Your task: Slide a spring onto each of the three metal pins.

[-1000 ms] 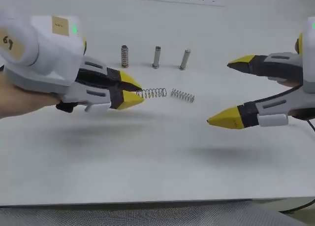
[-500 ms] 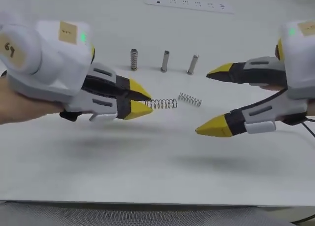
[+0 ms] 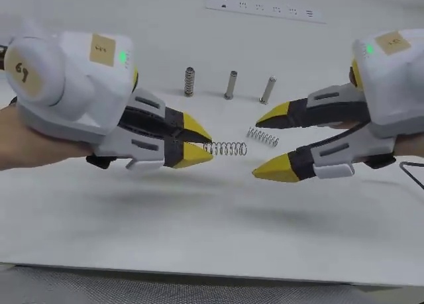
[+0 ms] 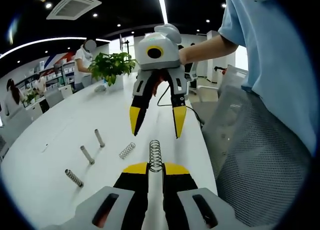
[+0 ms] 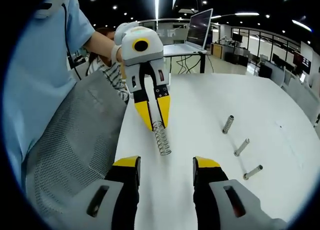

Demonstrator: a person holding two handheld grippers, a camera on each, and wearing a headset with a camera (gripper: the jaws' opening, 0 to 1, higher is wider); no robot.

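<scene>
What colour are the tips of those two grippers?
Bright yellow, left gripper and right gripper alike; clearest in head view.

Left pin (image 3: 190, 70) wears a spring (image 3: 190, 83); second spring (image 3: 225, 148) gripped level; third spring (image 3: 263, 137) lies loose

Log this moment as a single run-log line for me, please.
left gripper: shut on spring | right gripper: open | second spring: on table | left pin: loaded | middle pin, right pin: bare
</scene>
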